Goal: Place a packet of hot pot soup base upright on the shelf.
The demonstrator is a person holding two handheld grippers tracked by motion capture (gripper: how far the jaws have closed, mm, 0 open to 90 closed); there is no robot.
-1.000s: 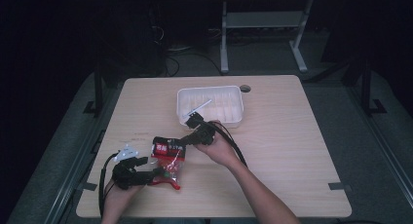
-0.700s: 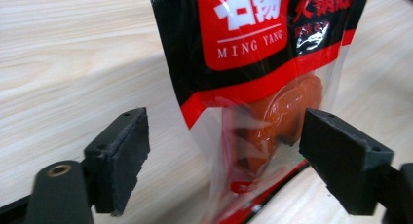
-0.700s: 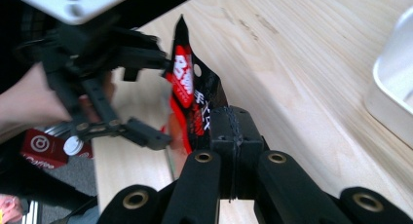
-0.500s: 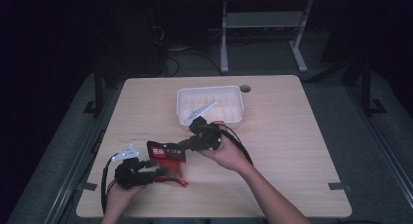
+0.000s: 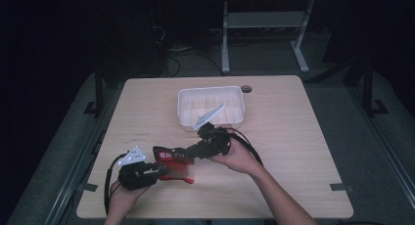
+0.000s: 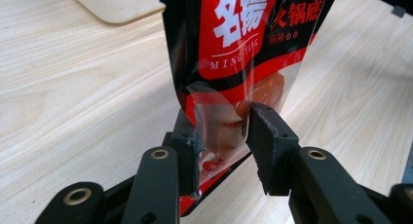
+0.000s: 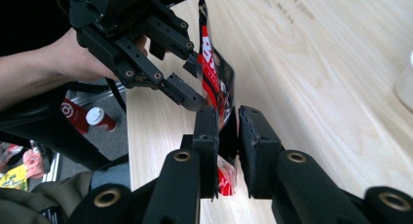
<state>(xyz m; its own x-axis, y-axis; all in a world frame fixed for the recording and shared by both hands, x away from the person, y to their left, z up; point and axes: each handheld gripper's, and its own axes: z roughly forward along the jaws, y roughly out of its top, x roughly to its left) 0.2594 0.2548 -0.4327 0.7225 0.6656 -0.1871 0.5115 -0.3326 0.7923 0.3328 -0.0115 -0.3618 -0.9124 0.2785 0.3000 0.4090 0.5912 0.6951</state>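
A red and black sauce packet [image 5: 169, 156] with a clear lower part is held off the table between my two grippers, near the front left. My left gripper [image 5: 159, 170] reaches it from the left. In the left gripper view its pads [image 6: 265, 136] pinch the packet's [image 6: 253, 39] crumpled clear end. My right gripper [image 5: 188, 154] comes from the right, and its jaws [image 7: 228, 136] are shut on the packet's [image 7: 214, 73] edge. The left gripper [image 7: 190, 80] is seen just beyond, its tips touching the same packet.
A white tray [image 5: 182, 107] with nothing in it sits behind the grippers at the table's middle back. A cable hole [image 5: 246, 89] lies beside it. The table's left edge is close to the left hand [image 7: 73, 53]. A red and white cup [image 7: 100, 118] stands on the floor below.
My right gripper came down and left from beside the tray and closed on the packet's near end. The packet has swung from pointing down the table to lying between both grippers.
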